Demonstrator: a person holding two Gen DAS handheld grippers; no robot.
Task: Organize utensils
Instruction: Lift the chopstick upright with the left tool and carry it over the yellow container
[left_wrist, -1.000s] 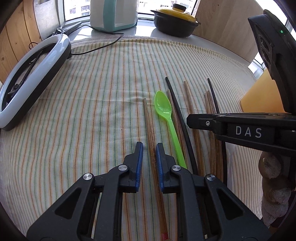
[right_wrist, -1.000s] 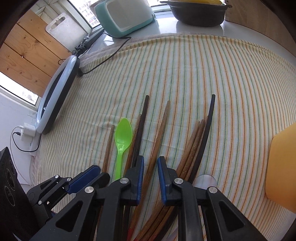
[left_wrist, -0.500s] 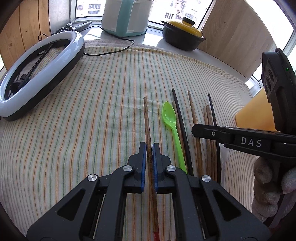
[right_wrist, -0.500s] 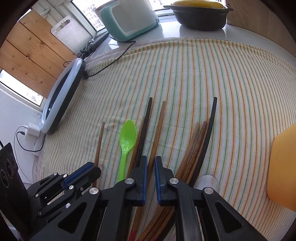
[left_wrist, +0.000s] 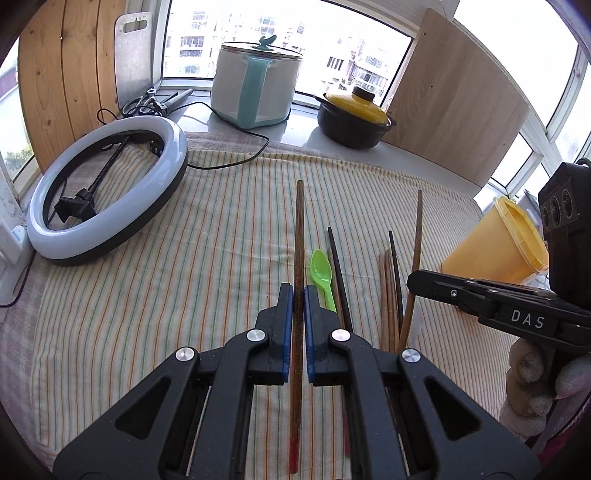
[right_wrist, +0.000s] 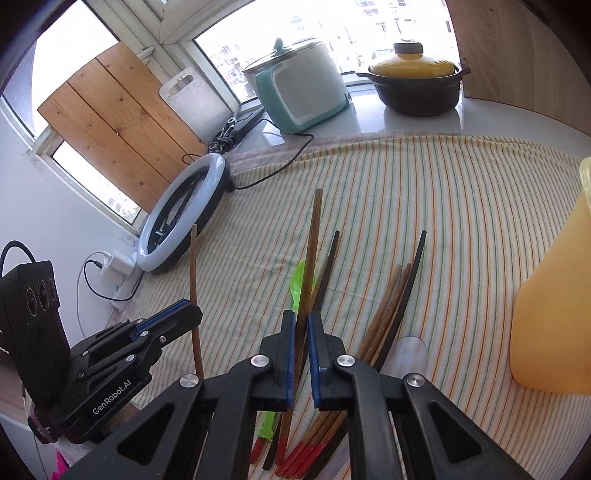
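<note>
My left gripper (left_wrist: 299, 291) is shut on a brown wooden chopstick (left_wrist: 298, 229) and holds it lifted above the striped cloth (left_wrist: 184, 277). My right gripper (right_wrist: 302, 320) is shut on another brown chopstick (right_wrist: 314, 236), also lifted. Each gripper shows in the other's view: the right one (left_wrist: 415, 280) with its chopstick (left_wrist: 416, 236), the left one (right_wrist: 184, 314) with its chopstick (right_wrist: 193, 266). On the cloth lie a green plastic spoon (left_wrist: 320, 275), black chopsticks (left_wrist: 338, 266) and a bundle of brown chopsticks (right_wrist: 388, 299). A yellow cup (left_wrist: 495, 243) lies on its side at the right.
A ring light (left_wrist: 107, 199) lies at the left on the cloth. A teal and white cooker (left_wrist: 255, 88) and a black pot with a yellow lid (left_wrist: 352, 118) stand at the back by the window. A cable (left_wrist: 229, 158) runs across the cloth's far edge.
Both grippers closed on a chopstick each and lifted them off the cloth. Both views rose and tilted up, so the window and the yellow cup's rim now show.
</note>
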